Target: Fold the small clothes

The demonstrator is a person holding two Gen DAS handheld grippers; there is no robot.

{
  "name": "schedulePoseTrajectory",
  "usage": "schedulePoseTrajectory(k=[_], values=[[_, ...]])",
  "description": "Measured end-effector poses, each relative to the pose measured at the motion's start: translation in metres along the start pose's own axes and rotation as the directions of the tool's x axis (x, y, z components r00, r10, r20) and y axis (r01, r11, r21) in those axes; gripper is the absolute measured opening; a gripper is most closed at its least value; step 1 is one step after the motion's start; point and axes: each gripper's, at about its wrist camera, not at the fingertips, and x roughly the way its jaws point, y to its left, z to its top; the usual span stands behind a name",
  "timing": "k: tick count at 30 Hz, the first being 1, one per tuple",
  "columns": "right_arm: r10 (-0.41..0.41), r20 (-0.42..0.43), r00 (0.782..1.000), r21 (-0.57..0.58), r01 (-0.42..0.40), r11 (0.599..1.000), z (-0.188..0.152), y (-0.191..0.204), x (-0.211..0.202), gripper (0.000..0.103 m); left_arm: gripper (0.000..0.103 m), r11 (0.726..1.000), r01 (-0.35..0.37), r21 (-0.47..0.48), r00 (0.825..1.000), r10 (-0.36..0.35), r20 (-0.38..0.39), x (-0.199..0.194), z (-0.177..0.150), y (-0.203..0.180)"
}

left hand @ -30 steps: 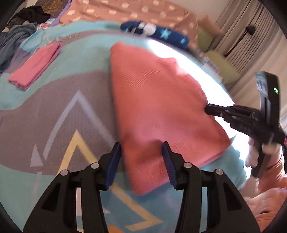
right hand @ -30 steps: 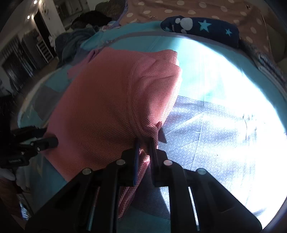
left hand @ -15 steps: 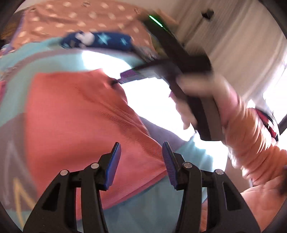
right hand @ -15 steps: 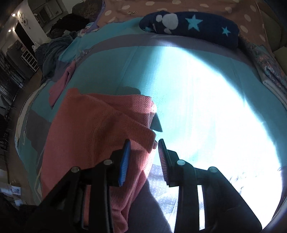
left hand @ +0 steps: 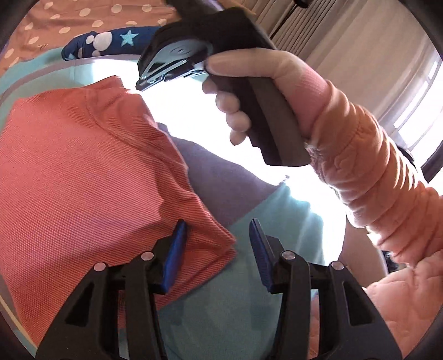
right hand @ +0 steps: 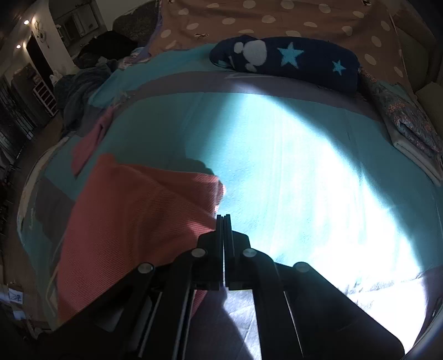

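Observation:
A coral knit garment lies folded on the teal blanket; in the right wrist view the garment sits left of centre. My left gripper hovers open over its near right corner, the left pad above the cloth and the right pad over bare blanket; neither pad presses on it. My right gripper is shut with nothing between its jaws, just off the garment's right edge. In the left wrist view a hand in an orange sleeve holds the right gripper's body above the garment's far corner.
A navy star-patterned cushion lies at the blanket's far edge against a brown polka-dot cover. A folded pink piece sits far left, a folded patterned cloth at right, and dark clothes are heaped at back left.
The right gripper carried the garment's edge over, let it go, drew back and closed empty. The left gripper swung to the garment's near right corner, staying open.

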Motion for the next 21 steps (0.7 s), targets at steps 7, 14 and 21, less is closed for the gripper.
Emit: schedulePoseTrajectory(k=[7, 14, 21], values=[[-0.025, -0.115, 0.993, -0.167, 0.006, 0.986, -0.030, 0.036, 0.034, 0.000, 0.048, 0.998, 0.061, -0.014, 0.998, -0.061, -0.034, 0.020, 0.001, 0.006], [-0.008, -0.023, 1.000, -0.168, 0.004, 0.986, -0.033, 0.050, -0.004, 0.040, 0.049, 0.998, -0.059, -0.012, 0.998, 0.059, -0.002, -0.007, 0.003, 0.004], [0.046, -0.043, 0.998, -0.128, -0.051, 0.990, -0.049, 0.048, -0.017, 0.041, 0.052, 0.949, -0.310, -0.062, 0.945, 0.314, 0.085, -0.046, 0.009, 0.022]])
